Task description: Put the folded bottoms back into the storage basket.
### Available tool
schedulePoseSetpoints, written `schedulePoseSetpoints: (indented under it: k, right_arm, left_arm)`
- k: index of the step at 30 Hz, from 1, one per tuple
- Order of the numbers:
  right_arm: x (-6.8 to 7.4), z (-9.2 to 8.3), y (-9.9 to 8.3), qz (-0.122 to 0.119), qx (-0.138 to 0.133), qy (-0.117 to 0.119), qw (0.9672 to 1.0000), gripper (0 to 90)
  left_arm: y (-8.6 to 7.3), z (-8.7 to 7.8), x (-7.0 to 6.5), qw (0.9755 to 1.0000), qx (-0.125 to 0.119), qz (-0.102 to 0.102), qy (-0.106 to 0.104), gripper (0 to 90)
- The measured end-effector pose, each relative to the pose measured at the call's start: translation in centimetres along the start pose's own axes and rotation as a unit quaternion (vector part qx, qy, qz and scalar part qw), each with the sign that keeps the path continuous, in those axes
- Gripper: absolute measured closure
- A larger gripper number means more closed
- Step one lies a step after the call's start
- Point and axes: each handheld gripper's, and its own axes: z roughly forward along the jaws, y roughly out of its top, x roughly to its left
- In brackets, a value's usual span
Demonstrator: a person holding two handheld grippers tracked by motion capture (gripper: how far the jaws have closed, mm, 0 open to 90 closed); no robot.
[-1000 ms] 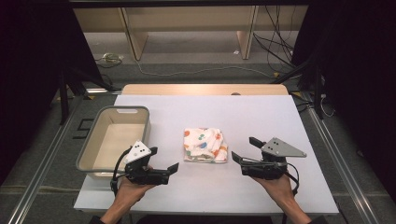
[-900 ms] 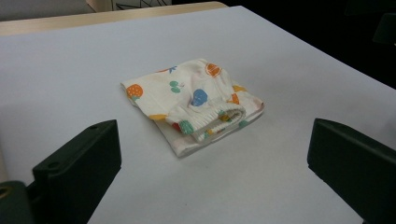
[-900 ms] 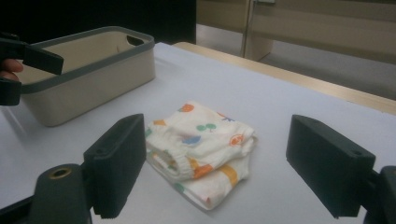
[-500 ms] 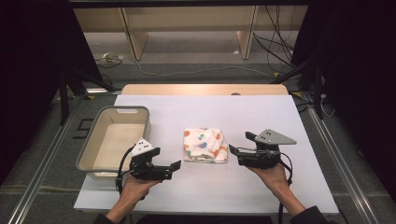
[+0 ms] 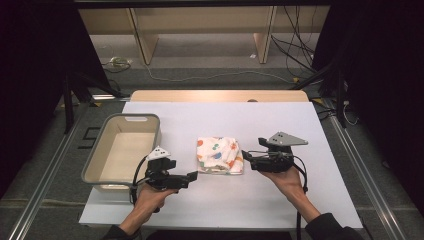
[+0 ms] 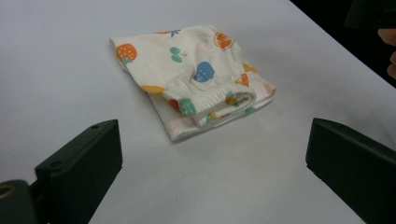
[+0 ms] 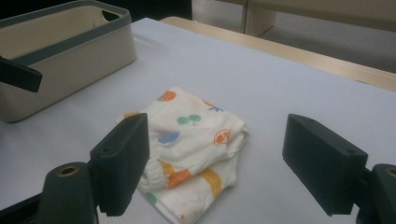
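A folded white cloth (image 5: 220, 155) printed with coloured fruit lies on the white table (image 5: 225, 120), near its middle. My left gripper (image 5: 193, 176) is at the cloth's near left corner, pointing right, just short of it. In the left gripper view its jaws (image 6: 212, 140) stand wide open with the cloth (image 6: 196, 79) ahead of them. My right gripper (image 5: 247, 158) sits at the cloth's right edge, pointing left. In the right gripper view it (image 7: 217, 135) is open too, with the cloth (image 7: 191, 140) just in front and partly behind the left jaw.
A beige bin with a grey rim (image 5: 131, 117) stands at the table's left edge, with nothing in it; it appears in the right gripper view (image 7: 70, 51) too. A wooden strip (image 5: 220, 95) borders the far edge. Cables lie on the floor beyond.
Both hands have closed in on the cloth: the left gripper moved right and a little away from me, the right gripper moved left and away. The cloth has not moved.
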Motion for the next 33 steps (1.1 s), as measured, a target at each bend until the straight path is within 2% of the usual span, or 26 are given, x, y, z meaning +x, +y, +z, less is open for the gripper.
schedulePoseSetpoints:
  k: [3, 6, 7, 8, 9, 10, 19, 23, 24, 28, 33]
  right_arm:
    - [-0.3, 0.6, 0.1, 0.002, 0.007, -0.001, 1.0000, 23.9]
    - [-0.6, 1.1, 0.1, 0.005, 0.014, 0.000, 0.9999, 23.8]
    - [-0.6, 1.1, 0.1, 0.005, 0.014, 0.000, 0.9999, 23.8]
    - [-0.8, 1.5, 0.2, 0.006, 0.017, 0.000, 0.9998, 23.8]
    - [-0.8, 1.5, 0.2, 0.006, 0.017, 0.000, 0.9998, 23.8]
    - [-1.1, 1.9, 0.2, 0.013, 0.021, 0.004, 0.9997, 23.8]
    - [-2.1, 3.8, 0.2, 0.028, 0.050, 0.002, 0.9984, 23.9]
    - [-2.7, 4.7, 0.2, 0.040, 0.065, 0.010, 0.9970, 24.3]
    - [-2.7, 4.9, 0.2, 0.043, 0.069, 0.011, 0.9966, 24.4]
    - [-3.0, 5.6, 0.2, 0.048, 0.081, 0.017, 0.9954, 24.9]
    - [-3.2, 6.3, 0.2, 0.053, 0.091, 0.019, 0.9943, 25.2]
  left_arm:
    - [0.1, 0.5, 0.4, 0.9998, 0.012, -0.017, -0.002, 4.5]
    - [0.1, 1.4, 0.9, 0.9987, 0.029, -0.042, 0.007, 5.2]
    - [0.1, 1.4, 0.9, 0.9987, 0.029, -0.042, 0.007, 5.3]
    - [0.1, 1.7, 1.2, 0.9977, 0.034, -0.059, 0.005, 5.6]
    - [0.1, 1.7, 1.2, 0.9977, 0.034, -0.059, 0.005, 5.9]
    - [0.2, 2.1, 1.5, 0.9964, 0.040, -0.074, 0.004, 5.9]
    - [0.5, 3.1, 1.9, 0.9937, 0.054, -0.098, 0.006, 6.1]
    - [0.5, 3.8, 2.0, 0.9923, 0.067, -0.104, 0.005, 6.2]
    - [0.6, 4.1, 2.1, 0.9913, 0.073, -0.110, 0.001, 6.3]
    - [0.7, 4.5, 2.2, 0.9899, 0.071, -0.123, -0.002, 6.6]
    - [1.0, 5.0, 2.3, 0.9895, 0.076, -0.123, 0.000, 6.9]
